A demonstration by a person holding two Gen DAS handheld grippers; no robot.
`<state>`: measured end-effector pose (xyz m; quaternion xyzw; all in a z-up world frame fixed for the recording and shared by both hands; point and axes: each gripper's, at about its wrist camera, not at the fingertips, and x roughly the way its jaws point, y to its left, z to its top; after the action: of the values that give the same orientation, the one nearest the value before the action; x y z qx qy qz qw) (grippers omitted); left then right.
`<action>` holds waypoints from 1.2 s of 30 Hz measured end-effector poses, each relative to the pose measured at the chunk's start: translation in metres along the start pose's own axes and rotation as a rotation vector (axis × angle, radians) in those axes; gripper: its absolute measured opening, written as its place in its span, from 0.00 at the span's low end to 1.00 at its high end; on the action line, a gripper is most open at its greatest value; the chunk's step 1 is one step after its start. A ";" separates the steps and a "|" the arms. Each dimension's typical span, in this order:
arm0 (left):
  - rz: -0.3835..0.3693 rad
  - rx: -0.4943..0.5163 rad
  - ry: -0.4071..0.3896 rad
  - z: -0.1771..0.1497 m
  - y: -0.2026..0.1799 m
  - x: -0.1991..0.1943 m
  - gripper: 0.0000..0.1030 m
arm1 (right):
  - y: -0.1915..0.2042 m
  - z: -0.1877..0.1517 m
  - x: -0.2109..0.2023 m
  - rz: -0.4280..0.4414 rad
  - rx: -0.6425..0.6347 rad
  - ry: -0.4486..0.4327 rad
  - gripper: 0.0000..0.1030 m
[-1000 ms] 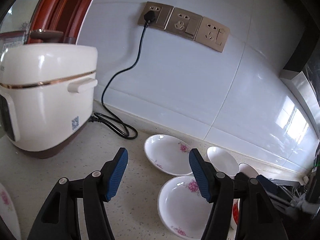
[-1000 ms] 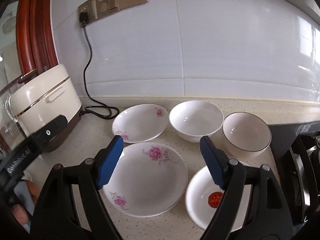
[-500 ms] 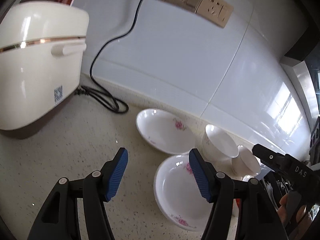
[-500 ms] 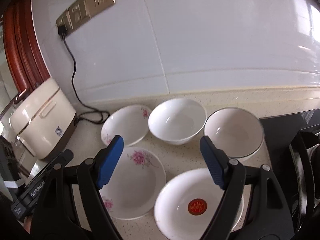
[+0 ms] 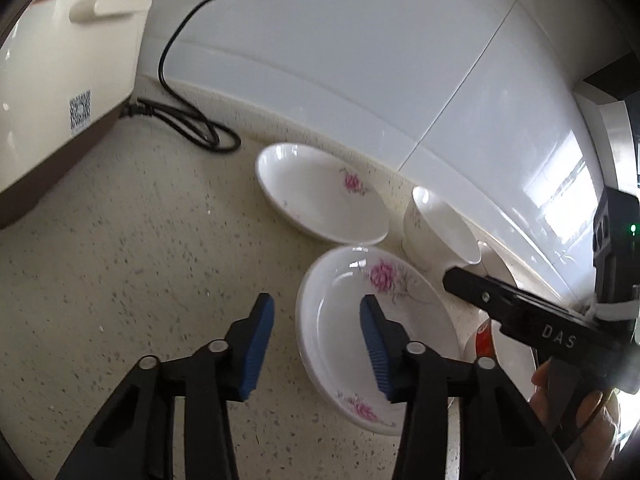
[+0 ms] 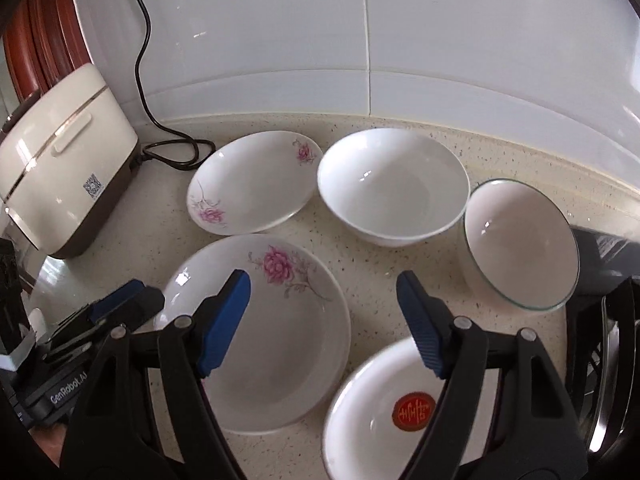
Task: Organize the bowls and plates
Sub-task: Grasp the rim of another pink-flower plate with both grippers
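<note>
Two white flowered plates lie on the speckled counter: a near one (image 6: 276,328) (image 5: 348,316) and a far one (image 6: 252,180) (image 5: 316,196). A plain white bowl (image 6: 392,184) (image 5: 440,224) and a dark-rimmed bowl (image 6: 520,240) stand to the right. A white bowl with a red sticker (image 6: 400,408) sits nearest. My left gripper (image 5: 316,324) is open and empty, straddling the near plate's left rim from above. My right gripper (image 6: 324,300) is open and empty above the near plate's right edge and the sticker bowl.
A cream rice cooker (image 6: 60,152) (image 5: 60,60) stands at the left, its black cord (image 6: 176,148) coiled by the tiled wall. A dark stove edge (image 6: 600,280) lies at the right. The right gripper's body (image 5: 540,320) crosses the left wrist view.
Both grippers have dropped lower and closer to the dishes. The left gripper has moved right toward the near flowered plate. Both stay open.
</note>
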<state>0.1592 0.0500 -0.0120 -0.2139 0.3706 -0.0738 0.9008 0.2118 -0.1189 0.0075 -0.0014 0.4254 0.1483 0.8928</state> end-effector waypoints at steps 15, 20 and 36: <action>0.011 0.000 0.137 -0.009 0.002 0.026 0.13 | 0.008 -0.004 0.021 -0.052 -0.069 0.042 0.55; 0.010 0.001 0.142 -0.009 0.003 0.026 0.12 | 0.012 -0.003 0.024 -0.047 -0.079 0.041 0.55; 0.023 -0.160 0.120 0.000 0.049 0.009 0.09 | 0.036 -0.012 0.031 0.037 -0.102 0.075 0.55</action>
<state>0.1648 0.0910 -0.0393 -0.2762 0.4308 -0.0465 0.8579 0.2121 -0.0780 -0.0194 -0.0447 0.4505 0.1861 0.8720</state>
